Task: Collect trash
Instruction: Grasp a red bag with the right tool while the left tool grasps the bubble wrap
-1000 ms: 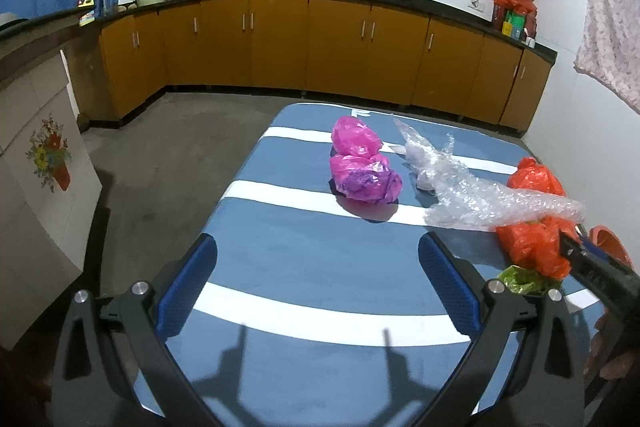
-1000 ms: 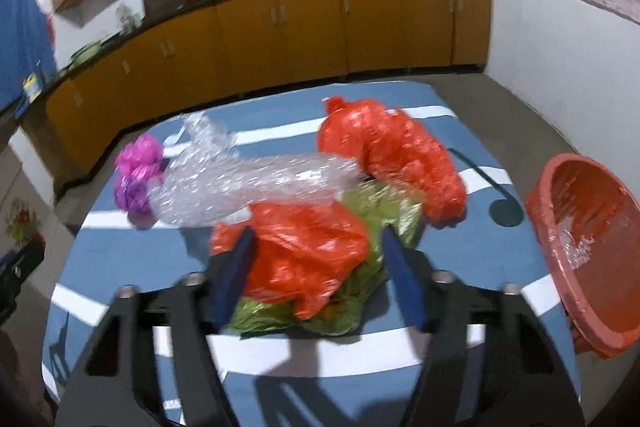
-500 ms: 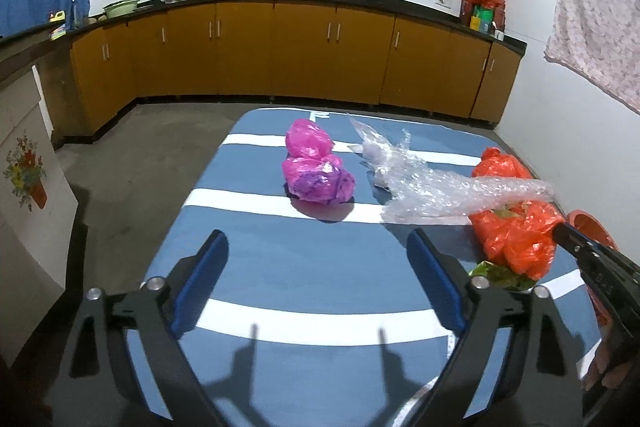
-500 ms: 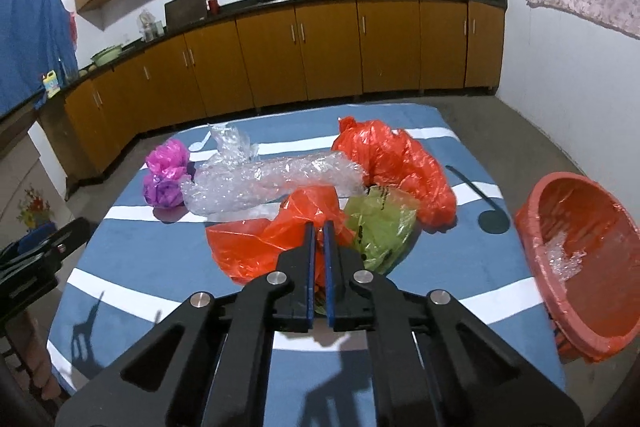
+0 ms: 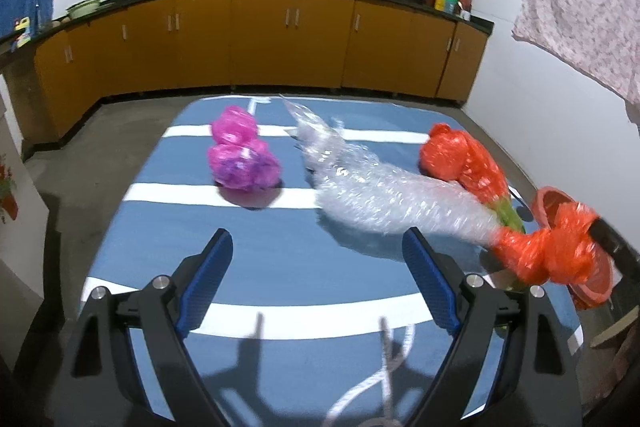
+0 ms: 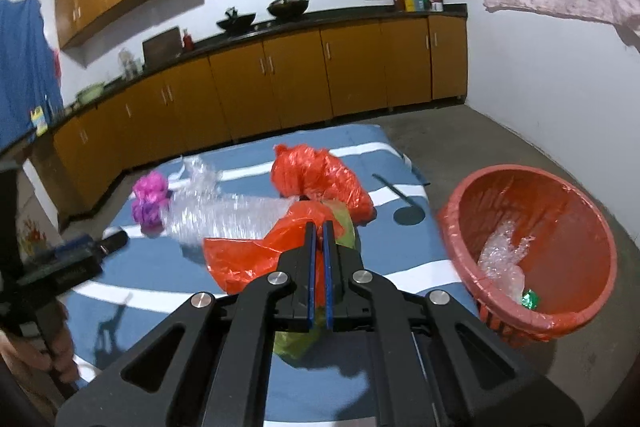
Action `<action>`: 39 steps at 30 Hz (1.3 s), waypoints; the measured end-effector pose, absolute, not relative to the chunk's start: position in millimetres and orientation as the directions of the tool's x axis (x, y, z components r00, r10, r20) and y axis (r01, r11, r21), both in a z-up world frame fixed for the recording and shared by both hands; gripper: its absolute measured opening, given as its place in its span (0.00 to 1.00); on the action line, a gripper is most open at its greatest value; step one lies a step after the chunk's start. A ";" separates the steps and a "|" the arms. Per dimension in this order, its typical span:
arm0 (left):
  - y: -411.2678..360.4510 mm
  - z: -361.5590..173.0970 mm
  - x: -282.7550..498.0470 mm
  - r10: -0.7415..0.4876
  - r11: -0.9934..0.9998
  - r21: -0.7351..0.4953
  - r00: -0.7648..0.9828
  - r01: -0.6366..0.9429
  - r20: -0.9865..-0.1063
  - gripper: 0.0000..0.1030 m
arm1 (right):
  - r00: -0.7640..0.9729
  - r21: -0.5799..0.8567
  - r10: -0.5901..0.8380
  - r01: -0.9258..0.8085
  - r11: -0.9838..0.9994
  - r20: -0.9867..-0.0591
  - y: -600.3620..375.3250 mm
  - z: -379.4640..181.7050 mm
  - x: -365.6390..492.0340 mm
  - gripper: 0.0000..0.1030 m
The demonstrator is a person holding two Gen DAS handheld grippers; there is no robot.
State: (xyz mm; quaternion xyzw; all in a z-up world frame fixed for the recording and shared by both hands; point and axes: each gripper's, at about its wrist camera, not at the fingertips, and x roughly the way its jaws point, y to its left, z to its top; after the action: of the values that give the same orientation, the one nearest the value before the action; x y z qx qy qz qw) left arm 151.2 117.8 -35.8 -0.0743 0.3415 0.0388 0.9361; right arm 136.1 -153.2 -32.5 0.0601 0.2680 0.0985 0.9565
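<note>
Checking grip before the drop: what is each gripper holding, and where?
Right gripper pinches the orange plastic bag at its bunched upper edge. Left gripper holds nothing.

A crumpled orange plastic bag point(image 6: 256, 259) is hanging pinched over the near right of the blue striped table, a green bag point(image 6: 344, 227) bunching against it. A second orange bag point(image 6: 324, 179) is lying knotted farther back, a long clear bubble-wrap bundle point(image 5: 376, 191) is stretching leftward across the middle, and a pink bag point(image 5: 240, 155) is sitting at far left. Right of the table, an orange basin point(image 6: 536, 251) is tilting, holding clear plastic and a green scrap.
</note>
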 end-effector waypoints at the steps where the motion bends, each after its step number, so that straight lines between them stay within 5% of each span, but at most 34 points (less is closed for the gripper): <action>1: 114.5 -37.1 152.2 0.020 0.987 -0.109 0.762 -0.119 -0.647 0.83 | 0.841 0.171 0.225 -0.159 0.972 -0.493 -154.0 -31.4 136.5 0.04; 19: 90.7 -56.9 170.9 0.015 0.994 -0.069 0.732 -0.085 -0.681 0.75 | 0.910 0.153 0.260 -0.221 0.963 -0.324 -153.7 15.0 137.2 0.04; 33: 106.1 -76.0 224.4 -0.027 0.988 -0.121 0.664 -0.096 -0.747 0.73 | 0.926 0.085 0.091 -0.064 0.994 -0.367 -192.9 -1.4 142.8 0.04; 35: 106.4 -81.1 229.4 -0.070 0.986 -0.149 0.644 -0.068 -0.762 0.45 | 0.925 0.080 0.086 -0.060 0.995 -0.370 -193.8 -2.3 143.2 0.04; 39: 102.9 -81.2 226.2 -0.103 0.987 -0.157 0.647 -0.026 -0.756 0.15 | 0.925 0.075 0.078 -0.053 0.996 -0.372 -193.9 -3.9 142.2 0.04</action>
State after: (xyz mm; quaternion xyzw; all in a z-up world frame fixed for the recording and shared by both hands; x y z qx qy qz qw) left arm 226.2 102.9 -81.2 -0.0771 0.4198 -0.0213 0.9041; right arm 142.2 -193.9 -3.9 0.0319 0.1910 0.0333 0.9805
